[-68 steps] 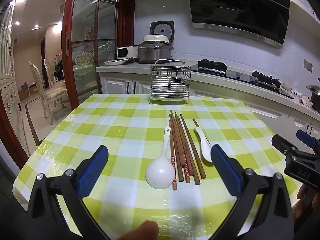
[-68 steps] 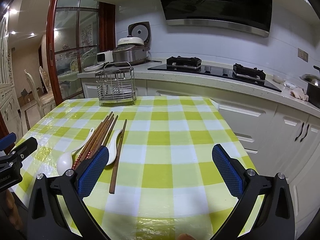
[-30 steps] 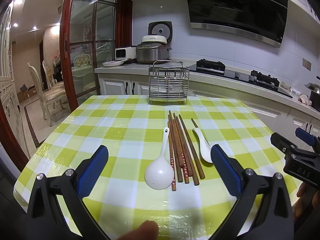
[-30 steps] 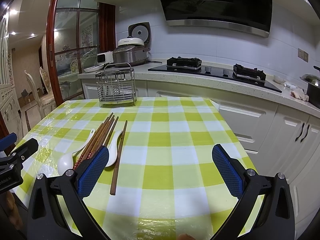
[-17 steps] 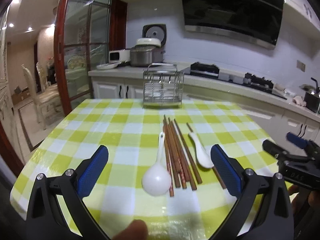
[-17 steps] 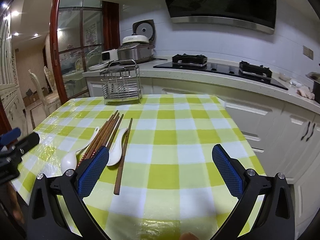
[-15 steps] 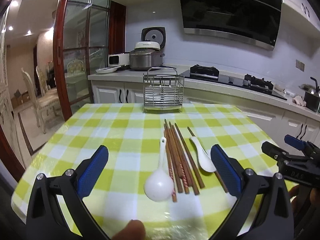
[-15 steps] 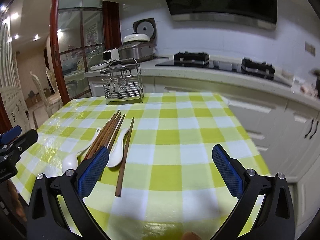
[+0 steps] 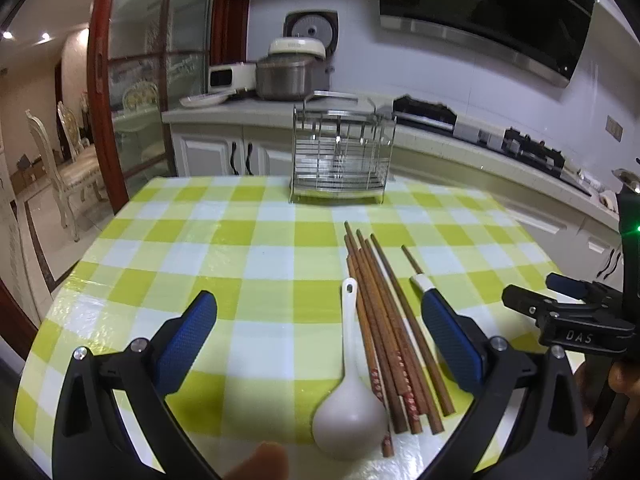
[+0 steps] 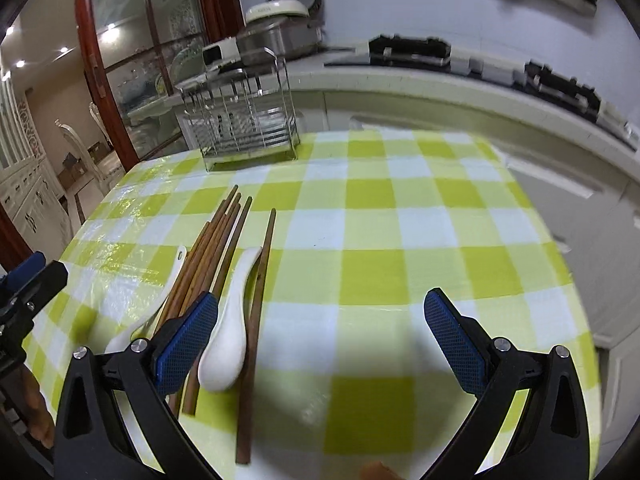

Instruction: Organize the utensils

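Chopsticks point(image 9: 384, 320) lie bundled on your checked tablecloth point(image 9: 240, 248), a large white spoon point(image 9: 350, 400) touching their left side, a smaller spoon point(image 10: 230, 328) to their right with one stray chopstick point(image 10: 256, 280) beside it. Wire utensil rack point(image 9: 340, 160) stands upright at the far edge. Your left gripper point(image 9: 320, 336) hangs spread wide over them, holding nothing; your right gripper point(image 10: 320, 340) likewise wide, unloaded.
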Available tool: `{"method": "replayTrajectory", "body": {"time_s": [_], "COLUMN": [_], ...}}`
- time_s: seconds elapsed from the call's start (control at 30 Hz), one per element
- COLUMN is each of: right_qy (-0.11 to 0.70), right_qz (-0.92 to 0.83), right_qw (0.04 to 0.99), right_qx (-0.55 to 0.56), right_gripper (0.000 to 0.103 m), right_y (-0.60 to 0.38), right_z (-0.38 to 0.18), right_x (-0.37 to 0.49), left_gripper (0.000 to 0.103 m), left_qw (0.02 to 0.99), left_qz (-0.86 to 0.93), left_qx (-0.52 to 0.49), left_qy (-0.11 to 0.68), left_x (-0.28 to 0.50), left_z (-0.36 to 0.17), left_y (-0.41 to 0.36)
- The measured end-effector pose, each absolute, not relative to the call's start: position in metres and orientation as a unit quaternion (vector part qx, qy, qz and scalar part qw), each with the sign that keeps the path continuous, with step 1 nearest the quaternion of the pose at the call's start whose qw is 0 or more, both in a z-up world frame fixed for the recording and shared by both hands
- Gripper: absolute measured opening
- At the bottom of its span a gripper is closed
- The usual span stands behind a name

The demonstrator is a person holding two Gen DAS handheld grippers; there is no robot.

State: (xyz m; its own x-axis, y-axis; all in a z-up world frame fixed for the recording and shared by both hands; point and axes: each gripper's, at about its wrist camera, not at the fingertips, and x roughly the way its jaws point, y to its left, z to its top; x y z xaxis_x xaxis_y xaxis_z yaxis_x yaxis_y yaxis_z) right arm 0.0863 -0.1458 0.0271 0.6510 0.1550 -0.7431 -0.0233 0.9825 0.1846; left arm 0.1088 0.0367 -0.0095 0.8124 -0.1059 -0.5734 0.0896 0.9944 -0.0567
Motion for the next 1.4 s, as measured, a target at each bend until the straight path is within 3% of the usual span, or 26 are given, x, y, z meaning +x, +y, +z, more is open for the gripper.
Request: {"method": "replayTrajectory", "body": {"time_s": [0.33, 0.47, 0.63, 0.7, 0.87, 1.4], "right_qy": [0.460, 0.472, 0.475, 0.477, 0.470, 0.431], "right_qz": [0.074, 0.080, 0.085, 0.089, 0.121, 0.115], "right_qw": [0.884, 0.878, 0.876, 0.874, 0.874, 0.893], "right_qx": [0.039, 0.024, 0.011, 0.004, 0.012, 0.051], "right_gripper": [0.093, 0.066, 0.050, 0.037, 0.020, 0.018], "right_y": [-0.099, -0.087, -0.080, -0.076, -0.074, -0.126], "right_z": [0.003, -0.004, -0.007, -0.009, -0.009, 0.027], "right_x": [0.138, 0.149, 0.155, 0.157, 0.159, 0.156], "left_gripper": [0.097, 0.085, 0.084, 0.083, 0.073, 0.026], "left_qw": [0.937, 0.932, 0.927, 0.925, 0.916, 0.881], "left_qz": [-0.065, -0.083, -0.102, -0.108, -0.131, -0.147], "left_qx": [-0.046, -0.051, -0.049, -0.047, -0.038, 0.008], "left_qy": [0.339, 0.348, 0.358, 0.362, 0.377, 0.450], "left_x": [0.151, 0.163, 0.174, 0.177, 0.188, 0.216], "left_z": [-0.028, -0.032, -0.041, -0.044, -0.054, -0.081], "left_y": [0.063, 0.065, 0.064, 0.061, 0.053, 0.019]}}
